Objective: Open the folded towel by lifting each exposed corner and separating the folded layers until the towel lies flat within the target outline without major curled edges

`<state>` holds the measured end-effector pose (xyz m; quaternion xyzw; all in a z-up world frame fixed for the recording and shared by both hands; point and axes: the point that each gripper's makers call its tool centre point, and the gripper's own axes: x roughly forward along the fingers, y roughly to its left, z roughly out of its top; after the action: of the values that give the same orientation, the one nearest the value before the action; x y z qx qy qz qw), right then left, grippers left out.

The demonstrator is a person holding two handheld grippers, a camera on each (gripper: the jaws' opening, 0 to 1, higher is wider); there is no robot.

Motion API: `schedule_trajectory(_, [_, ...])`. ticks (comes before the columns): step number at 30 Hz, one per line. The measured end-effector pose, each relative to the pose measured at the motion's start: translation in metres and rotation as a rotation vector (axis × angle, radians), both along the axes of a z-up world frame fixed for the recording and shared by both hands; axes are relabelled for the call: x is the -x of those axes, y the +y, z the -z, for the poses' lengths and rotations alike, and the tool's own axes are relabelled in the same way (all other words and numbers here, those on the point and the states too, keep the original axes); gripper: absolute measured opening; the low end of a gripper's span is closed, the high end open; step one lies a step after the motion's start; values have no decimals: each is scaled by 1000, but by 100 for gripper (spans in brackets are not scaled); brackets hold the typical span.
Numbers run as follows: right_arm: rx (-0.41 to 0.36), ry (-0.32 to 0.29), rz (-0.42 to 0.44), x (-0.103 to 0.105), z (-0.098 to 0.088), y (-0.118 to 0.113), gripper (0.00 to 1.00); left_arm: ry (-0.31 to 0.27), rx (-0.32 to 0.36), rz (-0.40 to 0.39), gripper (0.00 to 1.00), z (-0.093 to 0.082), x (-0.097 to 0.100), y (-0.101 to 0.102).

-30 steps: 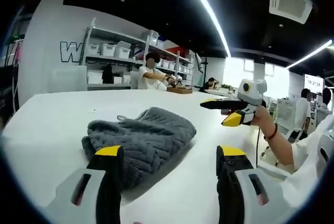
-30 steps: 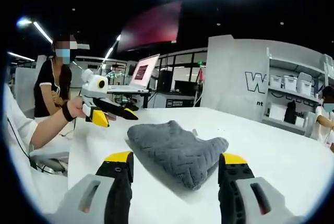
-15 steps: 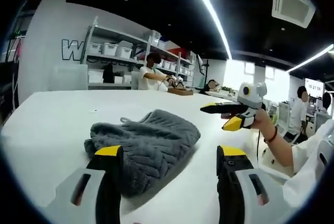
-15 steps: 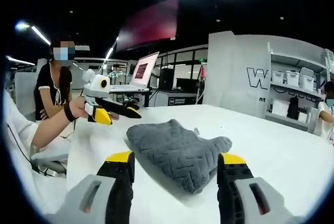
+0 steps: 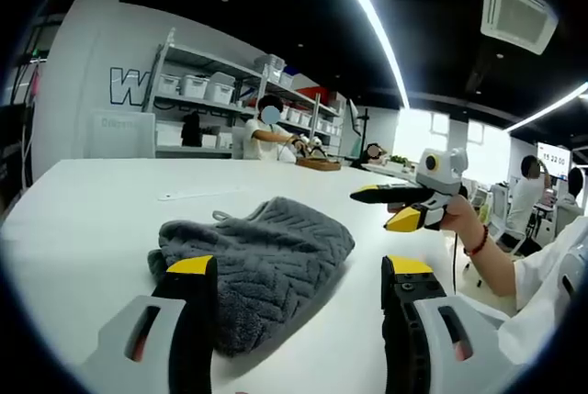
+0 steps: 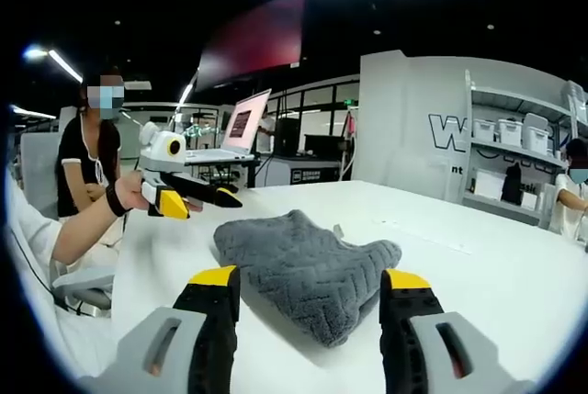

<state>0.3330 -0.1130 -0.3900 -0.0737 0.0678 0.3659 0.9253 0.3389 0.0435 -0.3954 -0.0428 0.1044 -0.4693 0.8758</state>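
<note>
My left gripper (image 5: 294, 275) is held low with its jaws wide apart. My right gripper (image 6: 301, 288) is parted too — both grip nothing.

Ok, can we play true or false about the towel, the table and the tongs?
1. The towel is grey. True.
2. The towel lies spread out flat. False: it is bunched in folded layers on the table.
3. The left tongs are open. True.
4. The right tongs are clamped on the towel. False: they are open and hold nothing.
5. The table is black. False: it is white.
</note>
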Motion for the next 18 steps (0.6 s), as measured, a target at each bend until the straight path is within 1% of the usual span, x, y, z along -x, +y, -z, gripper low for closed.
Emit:
schedule_trajectory(6, [-4, 5, 3, -3, 0, 0, 58, 4, -9, 1, 70, 1, -1, -3])
schedule_trajectory(18, [-1, 12, 13, -16, -3, -1, 56, 14, -24, -2, 70, 0, -12, -6])
